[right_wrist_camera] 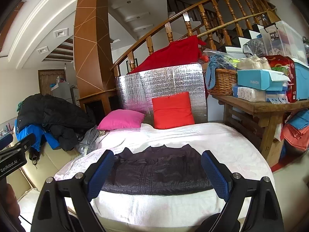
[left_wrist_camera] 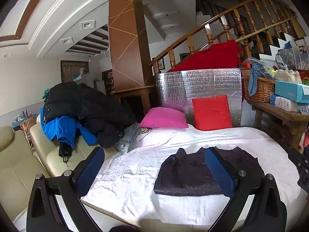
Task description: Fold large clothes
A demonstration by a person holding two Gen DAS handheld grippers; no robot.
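The dark quilted jacket point(right_wrist_camera: 156, 171) lies folded on the white bedspread point(right_wrist_camera: 222, 141), looking light, soft and slippery, best pinched at its near hem, while the left claw point(left_wrist_camera: 155, 170) and right claw point(right_wrist_camera: 158, 176) hover spread, holding nothing.

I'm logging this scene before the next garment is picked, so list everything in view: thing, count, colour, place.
folded jacket: 1, dark, on the white cover, near edge
white cover: 1, white, over the bed
clothes pile: 1, black and blue, on the cream sofa at left
pink cushion: 1, lying at the bed's far end
red cushion: 1, leaning on the silver foil panel
red cloth: 1, behind the panel
wicker basket: 1, brown, on the wooden table at right
blue boxes: several, on the table
left gripper: jaws open, empty
right gripper: jaws open, empty
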